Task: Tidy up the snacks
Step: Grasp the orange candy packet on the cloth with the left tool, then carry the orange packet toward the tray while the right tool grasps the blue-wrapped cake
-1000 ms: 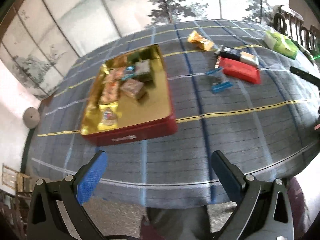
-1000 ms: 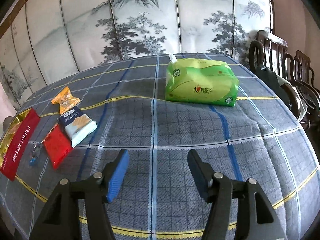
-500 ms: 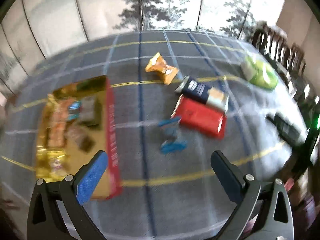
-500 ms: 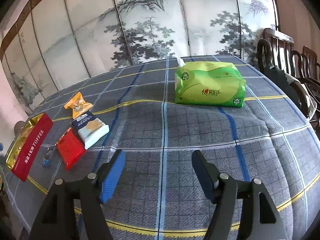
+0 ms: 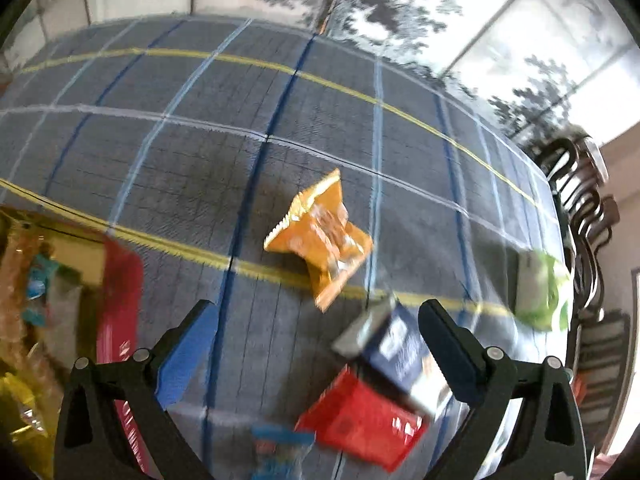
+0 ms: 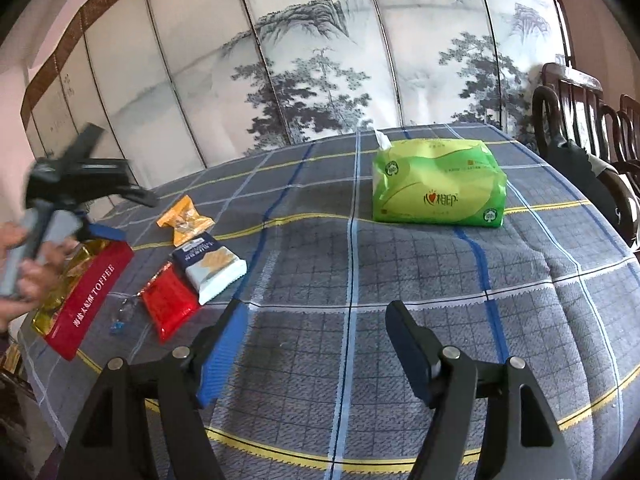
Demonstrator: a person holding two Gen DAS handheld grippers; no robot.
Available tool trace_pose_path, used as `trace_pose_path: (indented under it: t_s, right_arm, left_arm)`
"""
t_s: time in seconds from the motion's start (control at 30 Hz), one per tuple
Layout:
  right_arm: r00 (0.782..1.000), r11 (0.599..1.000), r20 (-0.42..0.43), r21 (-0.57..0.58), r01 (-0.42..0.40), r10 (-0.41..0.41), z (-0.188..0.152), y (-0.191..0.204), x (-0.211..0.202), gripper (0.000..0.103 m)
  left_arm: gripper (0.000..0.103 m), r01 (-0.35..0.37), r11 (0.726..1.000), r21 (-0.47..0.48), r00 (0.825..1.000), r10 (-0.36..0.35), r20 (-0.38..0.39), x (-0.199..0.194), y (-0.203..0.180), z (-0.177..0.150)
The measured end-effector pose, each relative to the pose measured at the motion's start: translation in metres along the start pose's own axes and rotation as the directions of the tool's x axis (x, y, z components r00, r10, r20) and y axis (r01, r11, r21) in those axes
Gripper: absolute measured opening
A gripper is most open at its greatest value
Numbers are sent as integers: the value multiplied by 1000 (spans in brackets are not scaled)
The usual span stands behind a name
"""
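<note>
Orange snack packet point(image 5: 320, 236) lies just beyond the empty, wide-apart left tongs point(image 5: 316, 336).

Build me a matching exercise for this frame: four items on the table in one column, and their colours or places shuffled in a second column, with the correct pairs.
Column one:
1. tissue pack
2. toffee tin
3. flat packet
4. twisted-end snack

Column two:
A. orange, farthest of the loose snacks from the right wrist camera
B. green, alone on the right part of the cloth
C. red, lying loose between the tin and the navy-and-white pack
D. red side with white lettering, gold inside, at the table's left edge

Pairs: 1-B, 2-D, 3-C, 4-A
</note>
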State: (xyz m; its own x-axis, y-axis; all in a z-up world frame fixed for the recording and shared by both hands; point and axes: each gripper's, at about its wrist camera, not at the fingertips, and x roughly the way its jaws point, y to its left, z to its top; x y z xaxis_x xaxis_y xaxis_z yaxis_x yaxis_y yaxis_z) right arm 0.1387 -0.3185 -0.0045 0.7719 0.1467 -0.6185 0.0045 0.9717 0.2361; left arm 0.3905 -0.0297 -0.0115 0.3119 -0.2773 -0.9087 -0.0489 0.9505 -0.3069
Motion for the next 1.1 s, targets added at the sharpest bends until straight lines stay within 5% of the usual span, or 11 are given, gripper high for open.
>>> trace_pose_path:
  t_s: [0.17, 0.5, 0.53, 0.63, 0.73, 0.87, 1.1]
  right_arm:
    - [1000, 1000, 9, -6, -19, 19, 1, 1, -1, 73]
    - [999, 1000, 27, 1, -23, 23, 1, -2, -5, 73]
    - [999, 1000, 28, 3, -22, 22, 1, -2, -5, 73]
    - [999, 1000, 31, 8, -16, 16, 1, -3, -5, 73]
    - [999, 1000, 37, 15, -10, 9, 2, -4, -5, 73]
    - [999, 999, 42, 32, 3, -5, 3, -8, -5, 73]
    - [999, 999, 36, 44, 21, -22, 4, -11, -2, 73]
  left_arm:
    - [98, -16, 999, -43, 1000, 15, -25, 23, 2, 17]
    - [97, -109, 993, 48, 993, 111, -40, 49, -22, 34]
    - [95, -104, 993, 47, 993, 107, -49, 52, -22, 34]
    - [62, -116, 990, 82, 993, 118, -22, 55, -27, 30]
    - [34, -26, 994, 106, 999, 30, -38, 51, -26, 25]
    - [33, 13, 996, 91, 998, -8, -58, 38, -20, 9]
    - [31, 67, 992, 103, 996, -72, 45, -43, -6, -44]
